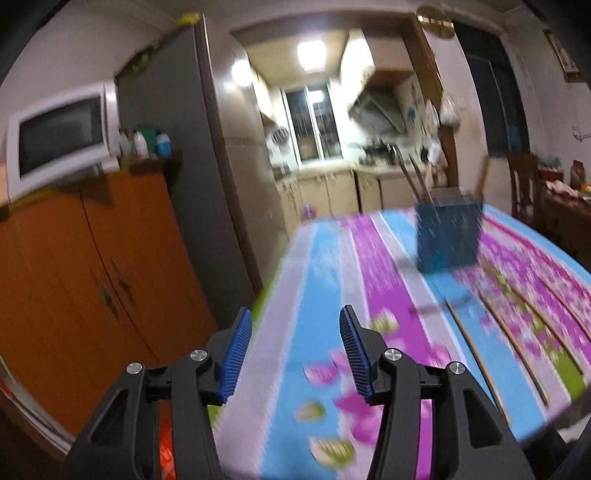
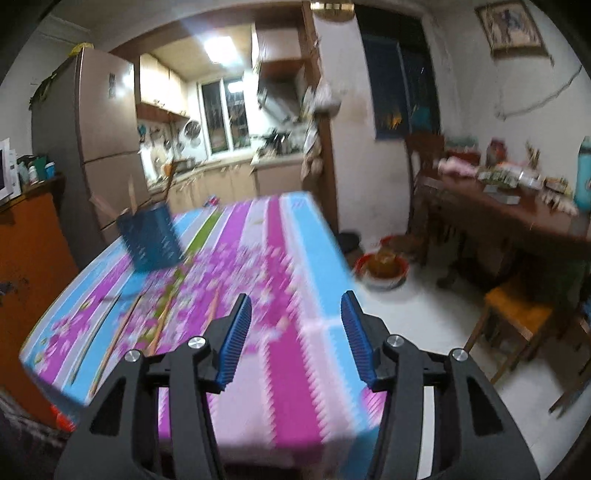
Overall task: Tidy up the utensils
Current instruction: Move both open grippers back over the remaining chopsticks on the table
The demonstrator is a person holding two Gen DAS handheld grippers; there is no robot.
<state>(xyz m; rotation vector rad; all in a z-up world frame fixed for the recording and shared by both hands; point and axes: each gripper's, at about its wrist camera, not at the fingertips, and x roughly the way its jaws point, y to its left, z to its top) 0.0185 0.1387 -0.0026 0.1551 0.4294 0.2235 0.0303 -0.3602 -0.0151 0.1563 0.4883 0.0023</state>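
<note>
Both views badly blurred. Left gripper [image 1: 295, 349] and right gripper [image 2: 295, 338]: jaws wide apart, empty. Loose chopsticks [image 1: 476, 354] lie on tabletop [image 1: 325, 280] just in front of blue holder [image 1: 448, 236]. Risk: thin, flat sticks slip or roll off; a careless reach tips the holder.

Nothing readable for me in either view right now; motion blur smears every surface. The microwave [image 1: 59, 136] left of the fridge [image 1: 177, 122] shows no legible brand or digits. The bottles [image 1: 146, 142] between microwave and fridge carry labels too blurred to read. The framed picture [image 2: 511, 26] high on the wall, well right of the fridge, shows no words I can make out. The sticker [image 2: 112, 85] on the fridge door is only a dark smudge.
</note>
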